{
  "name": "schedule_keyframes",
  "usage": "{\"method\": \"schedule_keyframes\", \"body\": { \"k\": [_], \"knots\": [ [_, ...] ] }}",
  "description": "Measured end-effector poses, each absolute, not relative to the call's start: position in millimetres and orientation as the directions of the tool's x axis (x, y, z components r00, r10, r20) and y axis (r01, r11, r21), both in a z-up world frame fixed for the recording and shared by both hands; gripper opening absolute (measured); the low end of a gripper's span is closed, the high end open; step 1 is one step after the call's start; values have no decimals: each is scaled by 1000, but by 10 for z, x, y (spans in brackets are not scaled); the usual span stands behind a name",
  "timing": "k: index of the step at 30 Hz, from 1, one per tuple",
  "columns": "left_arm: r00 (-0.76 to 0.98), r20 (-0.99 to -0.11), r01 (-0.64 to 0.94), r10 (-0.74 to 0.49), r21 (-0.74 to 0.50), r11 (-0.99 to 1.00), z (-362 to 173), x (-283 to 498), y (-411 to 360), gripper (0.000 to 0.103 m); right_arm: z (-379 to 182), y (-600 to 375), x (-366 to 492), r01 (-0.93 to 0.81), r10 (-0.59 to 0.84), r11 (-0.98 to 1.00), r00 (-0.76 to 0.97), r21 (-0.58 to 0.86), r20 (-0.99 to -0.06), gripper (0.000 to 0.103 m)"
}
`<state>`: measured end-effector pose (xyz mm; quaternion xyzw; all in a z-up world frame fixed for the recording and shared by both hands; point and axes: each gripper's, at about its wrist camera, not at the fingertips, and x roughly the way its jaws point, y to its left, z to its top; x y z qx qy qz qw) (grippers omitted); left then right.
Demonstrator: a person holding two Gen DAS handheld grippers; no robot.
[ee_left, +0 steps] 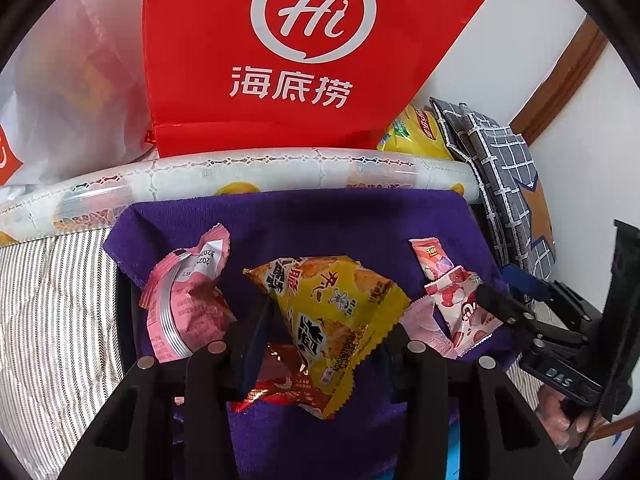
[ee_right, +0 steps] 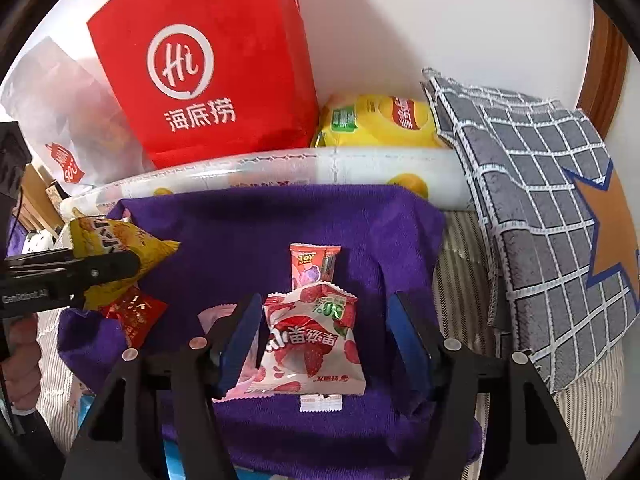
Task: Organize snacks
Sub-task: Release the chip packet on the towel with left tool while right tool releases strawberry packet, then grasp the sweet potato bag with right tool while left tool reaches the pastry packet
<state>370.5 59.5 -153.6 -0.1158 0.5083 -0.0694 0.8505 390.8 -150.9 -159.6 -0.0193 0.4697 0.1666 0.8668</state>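
The left gripper [ee_left: 320,332] has its fingers clamped on the yellow crisp packet [ee_left: 332,320], lifting it off the purple cloth [ee_right: 280,216], probably to sort it apart. The right gripper [ee_right: 320,340] stands with fingers spread either side of the strawberry snack packet [ee_right: 316,340] at the cloth's middle, not pressing it. A red sweet wrapper [ee_right: 134,314] lies at the cloth's left edge.

Snack packets [ee_right: 312,344] lie on a cloth [ee_right: 248,220]; a bag [ee_right: 224,80] stands behind.
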Motion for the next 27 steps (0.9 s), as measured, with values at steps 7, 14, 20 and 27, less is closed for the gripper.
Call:
{"method": "schedule_keyframes", "body": {
  "k": [7, 14, 20, 27],
  "knots": [
    [467, -855, 9, -225, -250, 968, -1472, 3661, 548, 58, -1433, -1525, 3696, -312, 271, 943, 530, 112, -803, 67],
    [502, -835, 34, -225, -241, 970, -1206, 3409, 486, 63, -1249, -1573, 3395, -298, 249, 951, 562, 87, -789, 67],
    [539, -817, 27, -205, -227, 974, -941, 3060, 540, 63, -1060, -1636, 3043, -271, 232, 959, 597, 79, -768, 67],
    [574, -797, -5, -188, -233, 972, -710, 2600, 656, 63, -911, -1711, 2629, -238, 239, 964, 596, 116, -767, 67]
  ]
}}
